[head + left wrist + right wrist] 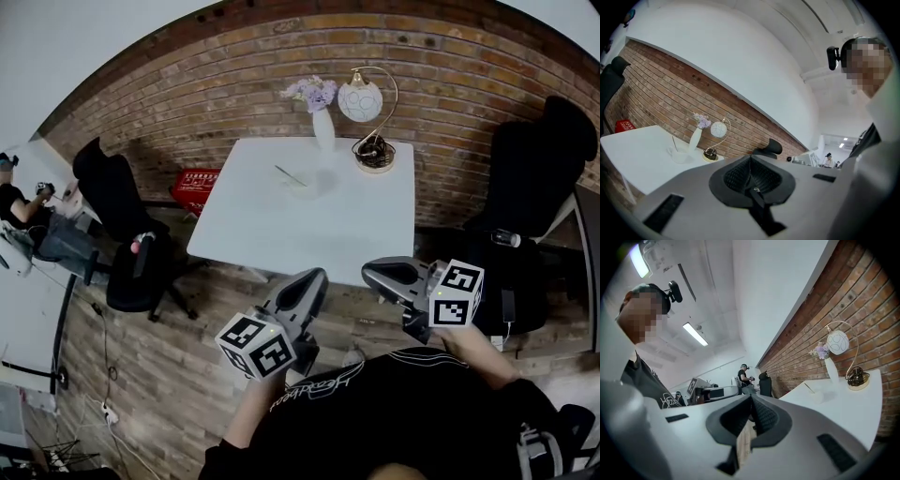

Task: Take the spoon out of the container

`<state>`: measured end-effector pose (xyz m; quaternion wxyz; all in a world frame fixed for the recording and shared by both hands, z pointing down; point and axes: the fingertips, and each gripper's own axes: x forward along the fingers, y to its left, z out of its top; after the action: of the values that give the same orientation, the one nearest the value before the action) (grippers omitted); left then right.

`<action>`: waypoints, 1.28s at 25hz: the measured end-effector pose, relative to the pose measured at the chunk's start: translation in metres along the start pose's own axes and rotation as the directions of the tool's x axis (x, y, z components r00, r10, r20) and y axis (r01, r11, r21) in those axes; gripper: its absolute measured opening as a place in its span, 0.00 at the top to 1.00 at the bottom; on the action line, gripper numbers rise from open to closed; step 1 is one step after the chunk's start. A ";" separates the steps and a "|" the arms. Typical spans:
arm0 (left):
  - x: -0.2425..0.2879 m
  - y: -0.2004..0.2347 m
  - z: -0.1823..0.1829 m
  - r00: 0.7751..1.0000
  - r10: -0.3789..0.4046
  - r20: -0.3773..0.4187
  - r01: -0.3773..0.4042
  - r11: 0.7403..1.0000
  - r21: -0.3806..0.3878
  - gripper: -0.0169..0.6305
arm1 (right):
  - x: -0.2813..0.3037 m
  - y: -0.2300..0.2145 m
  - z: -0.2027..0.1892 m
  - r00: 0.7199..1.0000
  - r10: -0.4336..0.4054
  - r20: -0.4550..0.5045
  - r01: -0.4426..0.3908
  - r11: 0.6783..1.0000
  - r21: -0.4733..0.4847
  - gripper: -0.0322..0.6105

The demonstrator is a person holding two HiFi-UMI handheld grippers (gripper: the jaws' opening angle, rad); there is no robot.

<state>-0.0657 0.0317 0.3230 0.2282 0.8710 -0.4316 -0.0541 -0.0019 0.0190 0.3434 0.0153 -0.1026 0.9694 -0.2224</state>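
Note:
A small pale container (314, 182) stands on the white table (281, 234), with a thin spoon (289, 174) leaning out of it to the left. The left gripper view shows the container (680, 155) and the spoon's handle (674, 143) far off; the right gripper view shows them as a small container (816, 395) and spoon (808, 388). My left gripper (315, 277) and right gripper (368, 273) are held close to my body, well short of the table's near edge. Both are shut with nothing between the jaws, the left gripper (750, 161) and the right gripper (751, 402) alike.
A white vase of purple flowers (322, 120) and an arched lamp (371, 131) stand at the table's far edge by the brick wall. Black office chairs flank the table, one on the left (127, 225) and one on the right (534, 169). A red crate (195, 187) sits on the floor.

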 end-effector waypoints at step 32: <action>0.115 0.271 0.064 0.989 0.124 -0.085 -0.127 0.991 -0.031 0.95 | 0.156 -0.222 0.038 0.998 -0.051 -0.041 0.056 0.991 0.121 0.95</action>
<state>-0.2101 -0.2222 0.3981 0.2648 0.8393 -0.4747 -0.0115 -0.1092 -0.2246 0.4085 -0.0026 -0.1231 0.9510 -0.2836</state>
